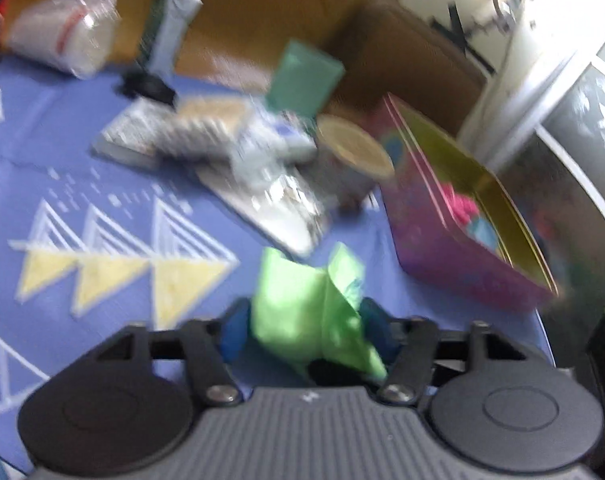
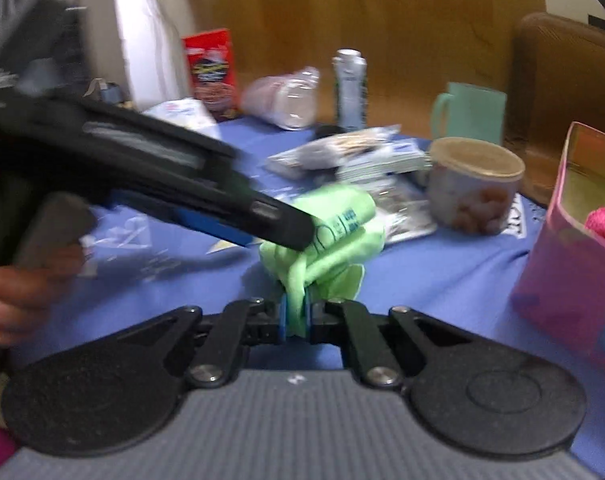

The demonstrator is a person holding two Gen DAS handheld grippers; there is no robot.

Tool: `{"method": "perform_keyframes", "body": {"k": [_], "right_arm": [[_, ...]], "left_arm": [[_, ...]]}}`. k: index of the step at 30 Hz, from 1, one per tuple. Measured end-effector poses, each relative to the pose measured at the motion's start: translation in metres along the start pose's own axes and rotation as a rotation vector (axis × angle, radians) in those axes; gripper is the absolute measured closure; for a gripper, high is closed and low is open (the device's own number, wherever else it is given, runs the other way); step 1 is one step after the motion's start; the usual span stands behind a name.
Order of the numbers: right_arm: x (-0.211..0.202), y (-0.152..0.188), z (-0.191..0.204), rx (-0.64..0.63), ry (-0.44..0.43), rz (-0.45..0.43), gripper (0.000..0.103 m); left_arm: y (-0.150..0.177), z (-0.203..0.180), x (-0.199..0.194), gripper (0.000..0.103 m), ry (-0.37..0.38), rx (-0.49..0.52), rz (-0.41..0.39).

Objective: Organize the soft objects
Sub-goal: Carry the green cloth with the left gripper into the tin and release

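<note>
Now both of your grippers clamp the same green bag (image 2: 334,224), held above the blue tablecloth (image 1: 102,152): the right gripper (image 2: 295,316) pinches a thin fold, the left gripper (image 1: 306,328) holds the bulk. If you pull apart, I think the fold slips out before the pink box (image 1: 442,236).

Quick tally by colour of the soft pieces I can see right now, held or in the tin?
Green: 1, the green cloth gripped by the left gripper and right gripper.
Pink: 1, the pink piece inside the pink tin.
Blue: 1, the blue piece beside it.
Total: 3.
</note>
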State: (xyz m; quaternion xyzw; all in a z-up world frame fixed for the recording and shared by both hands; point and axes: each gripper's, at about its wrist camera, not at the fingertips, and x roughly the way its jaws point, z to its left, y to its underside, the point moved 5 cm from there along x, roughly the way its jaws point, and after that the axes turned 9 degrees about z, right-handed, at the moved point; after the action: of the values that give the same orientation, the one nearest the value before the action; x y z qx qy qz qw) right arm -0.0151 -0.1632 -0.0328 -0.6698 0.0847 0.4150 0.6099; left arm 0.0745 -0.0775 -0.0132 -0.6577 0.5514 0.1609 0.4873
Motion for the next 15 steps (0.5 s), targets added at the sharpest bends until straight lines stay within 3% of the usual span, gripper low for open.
{"method": "perform_keyframes", "body": {"k": [1,3,5,10,15], "right_arm": [[-0.005,0.005,0.007,-0.012,-0.002,-0.013,0.092],[-0.011,0.013,0.017,-0.053,0.029,-0.042,0.093],[-0.002,0.018,0.017,-0.077,0.047,-0.054,0.093],[-0.031,0.009,-0.004,-0.037,0.108,-0.181,0.094],[-0.064,0.004,-0.041,0.017,0.248,-0.302,0.093]], "left_arm": [[0.003,-0.002,0.003,0.062,0.006,0.009,0.007],[0.004,-0.010,0.006,0.087,0.048,0.029,0.034],[0.000,-0.023,0.003,0.087,0.046,0.056,0.030],[-0.027,-0.070,-0.003,0.087,0.076,0.165,-0.033],[-0.059,-0.132,0.022,0.087,0.102,0.294,-0.056]]}}
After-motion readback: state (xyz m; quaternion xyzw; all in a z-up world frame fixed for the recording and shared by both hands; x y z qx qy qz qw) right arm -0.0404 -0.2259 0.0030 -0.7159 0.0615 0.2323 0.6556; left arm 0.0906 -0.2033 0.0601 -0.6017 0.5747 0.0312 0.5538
